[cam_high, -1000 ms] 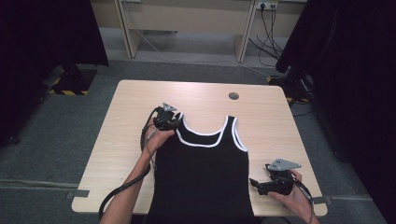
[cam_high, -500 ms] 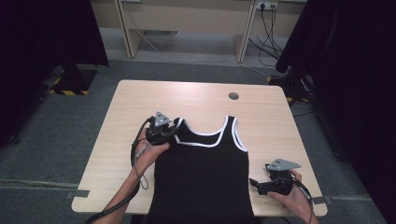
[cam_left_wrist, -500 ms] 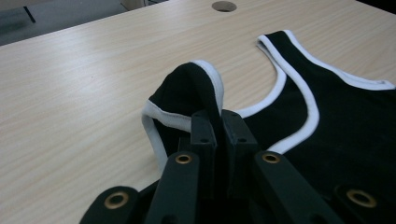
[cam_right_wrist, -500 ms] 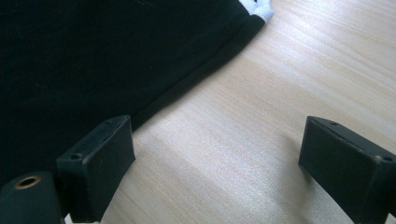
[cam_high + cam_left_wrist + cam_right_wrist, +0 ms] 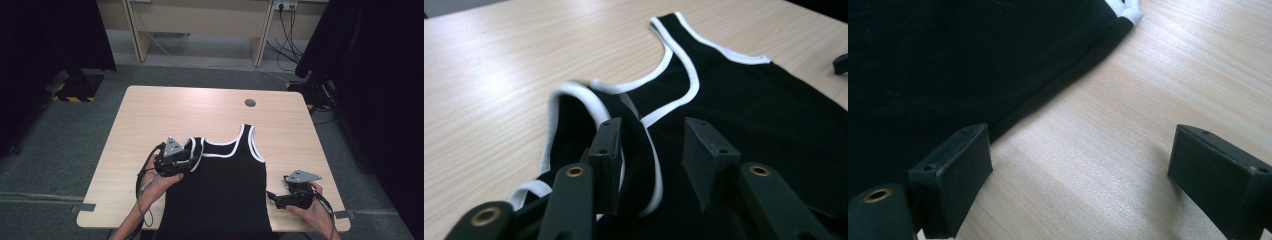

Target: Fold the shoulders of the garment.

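On the near half of the desk (image 5: 150, 115) lies a black tank top (image 5: 220, 190) with white trim, its hem toward the person and hanging off the near edge, its shoulder straps pointing away. The left claw (image 5: 189, 159) sits over the top's left shoulder strap (image 5: 574, 100), which is lifted and folded over toward the neckline rather than lying flat. In the left gripper view the jaws stand partly apart, with the bunched strap and its white binding lying between them and against the left-hand jaw; the other jaw is clear of the cloth, so the claw is released, not clenched on the fabric. The other strap (image 5: 255, 142) lies flat on the wood, stretched straight toward the far side.

The right claw (image 5: 272, 196) rests low on the desk at the top's right side seam, near the near right corner. In the right gripper view its jaws are wide apart and grasp nothing: one jaw stands just at the black side edge (image 5: 1058, 80) of the garment, the other on bare wood well to the side.

The far half of the desk is bare except for a round cable hole (image 5: 250, 103) near the far edge. Bare wood also runs down the left side of the garment; on the right only a narrow strip remains between seam and desk edge. Grey floor (image 5: 60, 140) surrounds the desk.
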### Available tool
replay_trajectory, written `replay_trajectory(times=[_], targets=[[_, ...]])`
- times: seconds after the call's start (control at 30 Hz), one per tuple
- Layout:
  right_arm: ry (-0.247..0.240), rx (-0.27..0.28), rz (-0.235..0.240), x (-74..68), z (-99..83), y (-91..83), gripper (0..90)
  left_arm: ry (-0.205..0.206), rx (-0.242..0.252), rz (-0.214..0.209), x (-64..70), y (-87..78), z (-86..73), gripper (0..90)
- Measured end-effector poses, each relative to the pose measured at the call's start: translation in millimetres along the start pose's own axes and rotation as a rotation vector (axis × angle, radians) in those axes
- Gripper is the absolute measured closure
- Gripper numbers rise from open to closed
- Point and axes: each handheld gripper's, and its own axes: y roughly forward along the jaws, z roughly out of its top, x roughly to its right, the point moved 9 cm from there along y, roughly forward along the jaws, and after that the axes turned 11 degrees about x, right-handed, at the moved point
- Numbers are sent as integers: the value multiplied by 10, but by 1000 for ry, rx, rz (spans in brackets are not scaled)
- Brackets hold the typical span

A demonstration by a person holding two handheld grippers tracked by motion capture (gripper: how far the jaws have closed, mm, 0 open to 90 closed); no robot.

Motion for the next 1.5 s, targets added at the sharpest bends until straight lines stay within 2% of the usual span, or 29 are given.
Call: replay_trajectory(times=[0.07, 0.27, 0.4, 0.47, 0.53, 0.57, 0.67, 0.73, 0.8, 0.93, 0.97, 1.03, 1.13, 1.23, 1.27, 1.3, 1.5], targets=[[-2, 1, 2, -1, 2, 3, 107, 13, -4, 14, -23, 35, 14, 549], [-2, 1, 1, -2, 2, 3, 106, 14, -45, 38, -117, 275, -33, 511], [-2, 1, 2, -3, 2, 3, 107, 8, -70, 35, -117, 399, -81, 503], [-2, 1, 2, -2, 2, 4, 106, 6, -103, 25, -90, 495, -142, 514], [-2, 1, 2, -3, 2, 4, 107, 5, -110, 21, -82, 524, -164, 572], [-2, 1, 2, -3, 2, 3, 107, 15, -128, 21, -89, 566, -210, 624], [-3, 1, 3, -4, 2, 3, 106, 5, -123, 21, -103, 580, -225, 788], [-3, 1, 4, -6, 2, 3, 106, 1, -104, 20, -107, 540, -192, 817], [-3, 1, 5, -7, 3, 4, 106, -13, -57, 1, -76, 402, -70, 827], [-3, 1, 5, -8, 3, 4, 106, -46, 1, -39, -23, 165, 94, 827], [-3, 1, 5, -8, 3, 4, 106, -46, 1, -39, -23, 165, 94, 826], [0, 1, 5, -10, 3, 5, 106, -82, 25, -78, 39, 12, 115, 822], [-2, 1, 4, -10, 4, 5, 106, -86, 20, -89, 79, -56, 52, 820], [-1, 2, 4, -11, 4, 6, 106, -94, -5, -99, 153, -159, -175, 816], [-1, 2, 4, -12, 4, 7, 106, -94, -5, -99, 153, -159, -175, 816], [-2, 2, 4, -10, 5, 7, 106, -100, -13, -103, 197, -201, -290, 815], [-2, 0, 3, -14, 6, 9, 106, -93, -32, -98, 298, -242, -506, 774]])
